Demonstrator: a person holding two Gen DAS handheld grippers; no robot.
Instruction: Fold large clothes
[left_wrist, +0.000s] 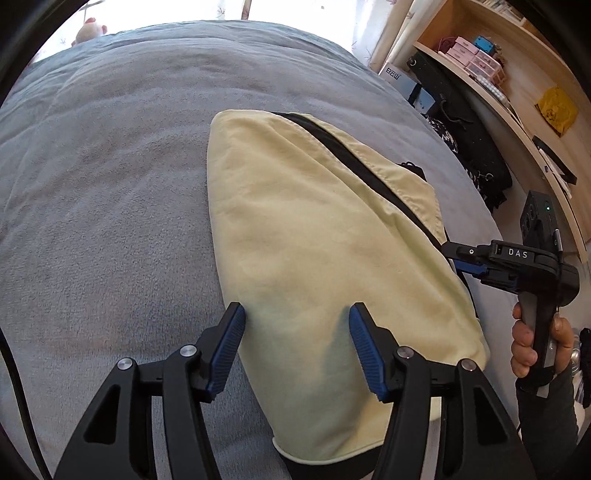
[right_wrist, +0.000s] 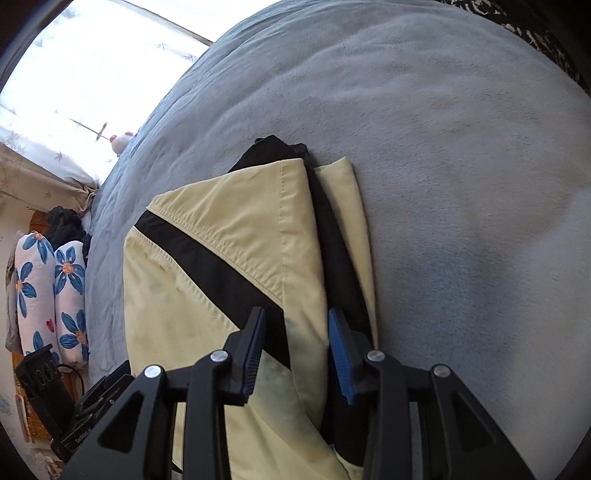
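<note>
A pale yellow garment (left_wrist: 314, 229) with a black stripe lies folded on the grey-blue blanket (left_wrist: 110, 166). My left gripper (left_wrist: 296, 312) hangs open over the garment's near end, its blue pads apart and nothing pinched between them. At the garment's right edge a hand (left_wrist: 532, 347) holds my right gripper (left_wrist: 452, 258). In the right wrist view the garment (right_wrist: 207, 280) shows its folded layers and black lining. My right gripper (right_wrist: 296, 317) stands open over that folded edge, with the cloth lying flat below the gap.
The blanket (right_wrist: 461, 147) spreads wide beyond the garment. A wooden shelf (left_wrist: 517, 92) with pink boxes and a black bag (left_wrist: 469, 140) line the bed's right side. Flowered pillows (right_wrist: 48, 288) and a bright curtained window (right_wrist: 92, 74) lie past the far edge.
</note>
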